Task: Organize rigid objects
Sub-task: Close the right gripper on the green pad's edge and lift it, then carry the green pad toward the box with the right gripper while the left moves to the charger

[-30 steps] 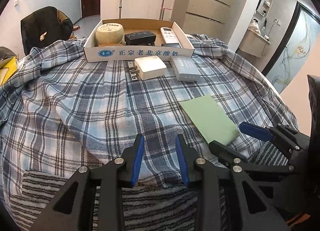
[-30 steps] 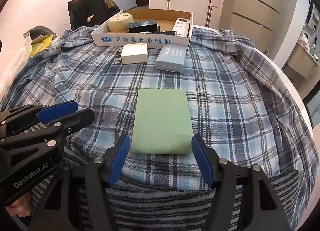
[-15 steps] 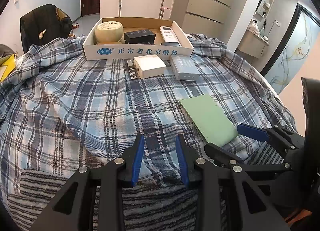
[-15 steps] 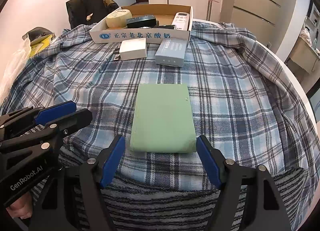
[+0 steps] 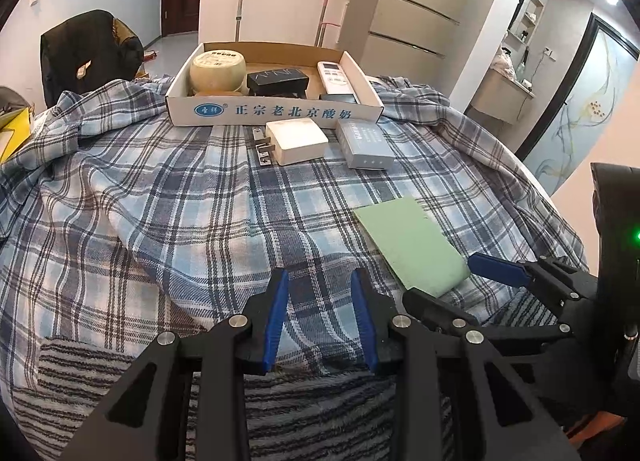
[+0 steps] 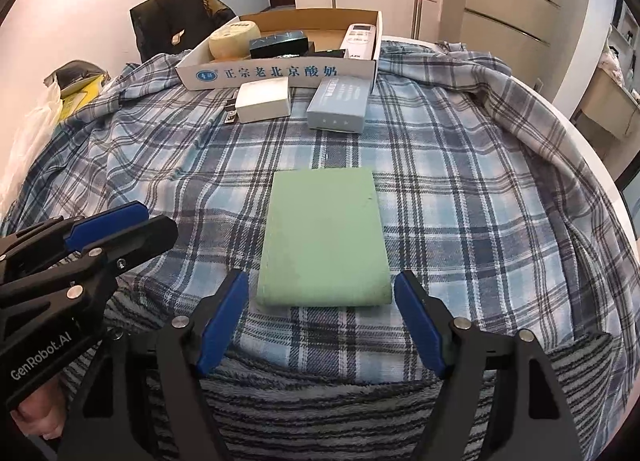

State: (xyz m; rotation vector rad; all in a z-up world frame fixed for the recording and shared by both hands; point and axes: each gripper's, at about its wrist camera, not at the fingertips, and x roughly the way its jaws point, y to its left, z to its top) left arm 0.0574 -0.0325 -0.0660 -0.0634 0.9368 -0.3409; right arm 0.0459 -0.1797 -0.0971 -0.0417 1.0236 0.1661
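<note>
Right tongs [image 6: 320, 325] spread wide, nothing gripped; their jaws have just been opening. The green pad [image 6: 326, 237] lies flat on the plaid cloth [image 6: 460, 201] with its near edge just ahead of and between the 2 blue pads, not touched on either side. Left tongs [image 5: 320, 321] stand partly open with only cloth showing in the gap, hovering just left of the right pair.

Further out: white charger [image 6: 264, 103] and grey box [image 6: 338, 103] sit side by side on the cloth, just in front of the cardboard tray [image 6: 276, 75]. The tray already holds a round tin [image 6: 234, 41], a black box [image 6: 280, 43] and a remote [image 6: 358, 39].

Step in hand, by my read: setting up the grasp on the green pad, 1 of 3 items left outside the tray. Task looks roughly half done.

Next move calls for pushing the right tongs forward and down so the pads straddle the pad's long sides, then closing. It's thin and flat on soft cloth, so the pads need to get low without bunching fabric. Then lift and carry it to free space in the tray.
</note>
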